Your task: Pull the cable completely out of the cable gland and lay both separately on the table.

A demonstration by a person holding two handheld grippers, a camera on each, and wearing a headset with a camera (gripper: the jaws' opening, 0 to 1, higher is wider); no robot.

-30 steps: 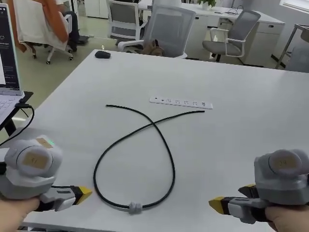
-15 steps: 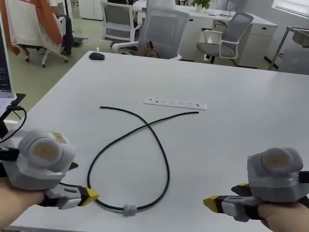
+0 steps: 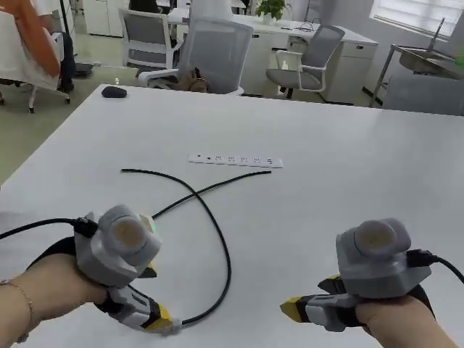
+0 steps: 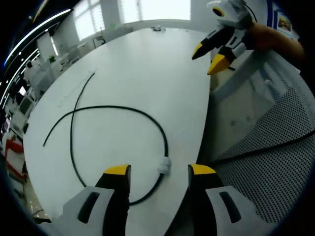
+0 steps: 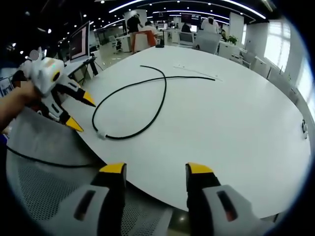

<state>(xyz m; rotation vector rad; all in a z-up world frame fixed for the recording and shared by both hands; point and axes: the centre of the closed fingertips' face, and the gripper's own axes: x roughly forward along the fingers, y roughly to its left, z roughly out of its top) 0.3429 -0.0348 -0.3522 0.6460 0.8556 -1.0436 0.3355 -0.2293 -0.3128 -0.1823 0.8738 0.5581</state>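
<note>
Right at the cable gland [image 4: 164, 165], the left gripper [image 4: 160, 170] hovers, jaws spread either side of it. Small, hard, likely slick: pinch its body. The cable [image 4: 123, 109], limp and light, loops beyond it; right gripper [image 5: 155, 168] sits well off, jaws apart.

One black round cable [image 3: 217, 239] is counted, lying in a single crossed loop at the centre of the head view. One small grey cable gland [image 4: 164, 165] is seen on it, low in the left gripper view. One long white power strip [image 3: 235, 160] and one black computer mouse [image 3: 114, 92] are counted on one white table [image 3: 348, 159]. Two grey grippers with yellow-tipped jaws are counted: the left gripper [image 4: 160, 169] and the right gripper [image 5: 155, 168]. Three grey mesh office chairs [image 3: 214, 43] are counted along the top of the head view.
</note>
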